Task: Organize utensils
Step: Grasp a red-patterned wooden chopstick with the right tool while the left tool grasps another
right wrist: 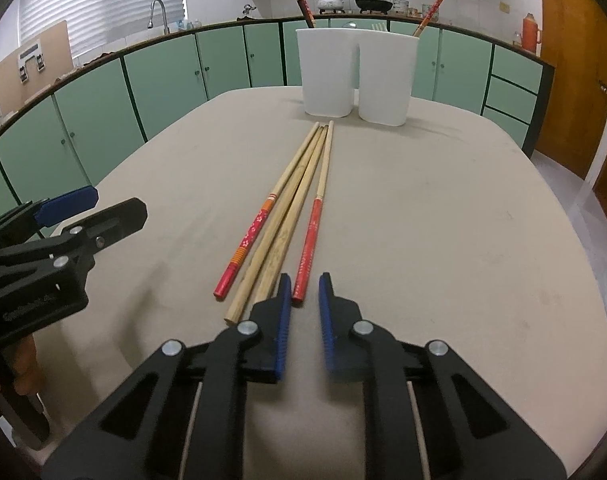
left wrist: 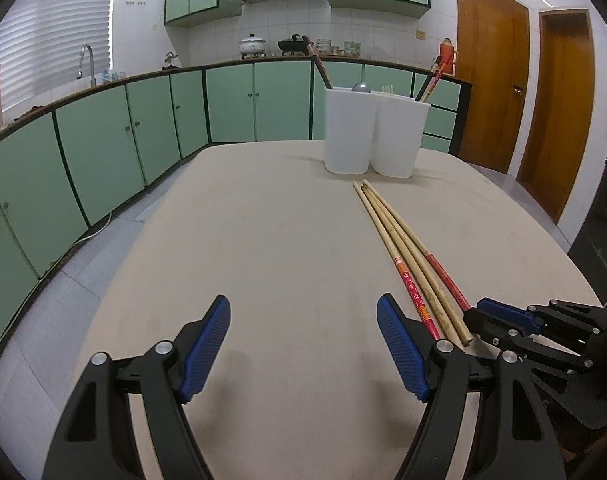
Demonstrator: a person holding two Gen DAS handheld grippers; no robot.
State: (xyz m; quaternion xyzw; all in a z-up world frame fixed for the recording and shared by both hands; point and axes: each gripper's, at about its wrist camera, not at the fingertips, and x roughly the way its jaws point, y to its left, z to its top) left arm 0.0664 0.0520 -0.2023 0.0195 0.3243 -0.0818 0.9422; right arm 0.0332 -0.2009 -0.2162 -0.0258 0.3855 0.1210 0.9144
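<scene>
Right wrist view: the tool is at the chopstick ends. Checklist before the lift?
1. Right tool closed on the end of the rightmost red-handled chopstick: ok.
2. Grip depth: only the very end sits between the tips, so cannot tell if it will hold.
3. Plain chopsticks separate from the gripped one: not ok. They lie right beside it, and one end is hidden behind the tool's finger.
4. Left tool open and holding nothing: ok.
5. White holder upright at the far end of the table, with chopsticks already in its right compartment: ok.
6. Bare table between the chopsticks and the holder: ok.
</scene>
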